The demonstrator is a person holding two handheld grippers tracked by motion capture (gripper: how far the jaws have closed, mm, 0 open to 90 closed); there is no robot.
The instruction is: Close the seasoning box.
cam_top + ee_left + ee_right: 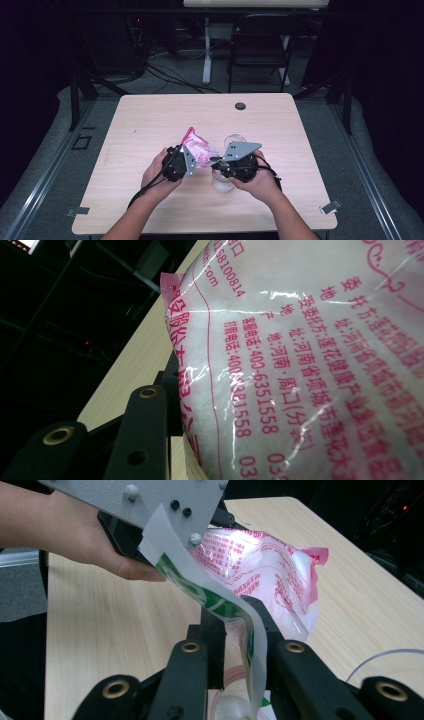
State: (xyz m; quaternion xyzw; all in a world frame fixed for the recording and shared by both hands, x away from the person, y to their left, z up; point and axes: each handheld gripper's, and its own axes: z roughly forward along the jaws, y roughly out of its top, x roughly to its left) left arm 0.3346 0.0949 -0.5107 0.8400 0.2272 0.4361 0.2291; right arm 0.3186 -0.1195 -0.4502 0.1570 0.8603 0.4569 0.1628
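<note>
The bag of white grains, printed in pink, is held up over the middle of the desk, between the two grippers and above a clear glass that stands just under the right hand. The left gripper has the bag by its body, jaws partly closed on the plastic, the bag pressed close against its camera. The right gripper has its jaws closed on the strip along the bag's top edge, which runs between the two grippers. The strip lies directly ahead of the right gripper, so tearing or pulling looks like a job for that hand, drawing away from the left one, which holds the bag steady.
</note>
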